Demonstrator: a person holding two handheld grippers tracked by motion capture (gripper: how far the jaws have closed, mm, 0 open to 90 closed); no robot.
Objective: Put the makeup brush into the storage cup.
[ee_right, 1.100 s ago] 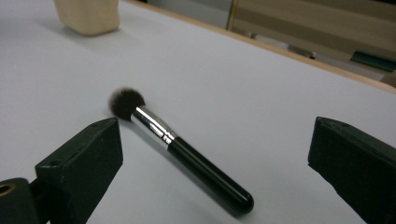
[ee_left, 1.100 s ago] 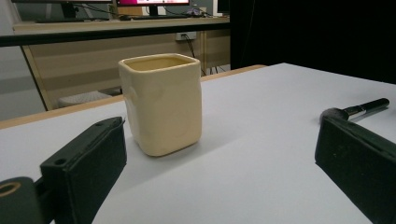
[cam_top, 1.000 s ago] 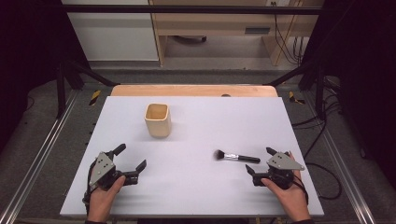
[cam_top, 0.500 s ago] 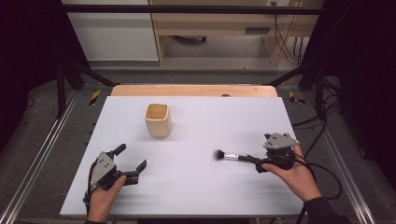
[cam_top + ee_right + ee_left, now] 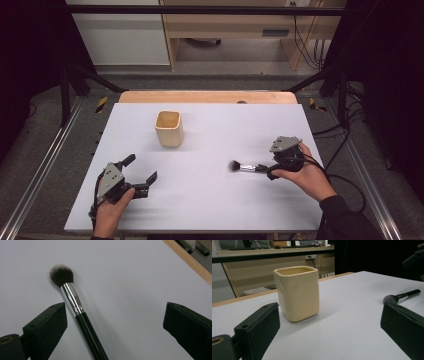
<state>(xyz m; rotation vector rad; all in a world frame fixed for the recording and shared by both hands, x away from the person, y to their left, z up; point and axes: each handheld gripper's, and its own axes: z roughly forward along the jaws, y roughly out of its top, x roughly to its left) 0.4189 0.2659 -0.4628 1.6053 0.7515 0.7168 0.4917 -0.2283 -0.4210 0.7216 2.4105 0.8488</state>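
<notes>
A cream square cup (image 5: 169,128) stands upright on the white table (image 5: 215,205), left of the middle. A black makeup brush (image 5: 247,167) with a silver ferrule lies flat at the right, bristles pointing left. My right gripper (image 5: 270,168) hovers over the brush's handle end, open. In the right gripper view the brush (image 5: 75,305) lies between the wide-apart jaws of that gripper (image 5: 115,315), nearer the left one and untouched. My left gripper (image 5: 141,169) rests open at the front left. In its own view this gripper (image 5: 329,315) faces the cup (image 5: 297,293), with the brush (image 5: 400,296) off to the right.
A wooden strip (image 5: 207,96) runs along the table's far edge. Metal rails (image 5: 45,165) flank both sides, and cables (image 5: 345,150) lie on the floor to the right. Bare table surface lies between the cup and the brush.
My right gripper has moved forward and left from the front right corner until its jaws straddle the brush handle. The brush, the cup and my left gripper have stayed put.
</notes>
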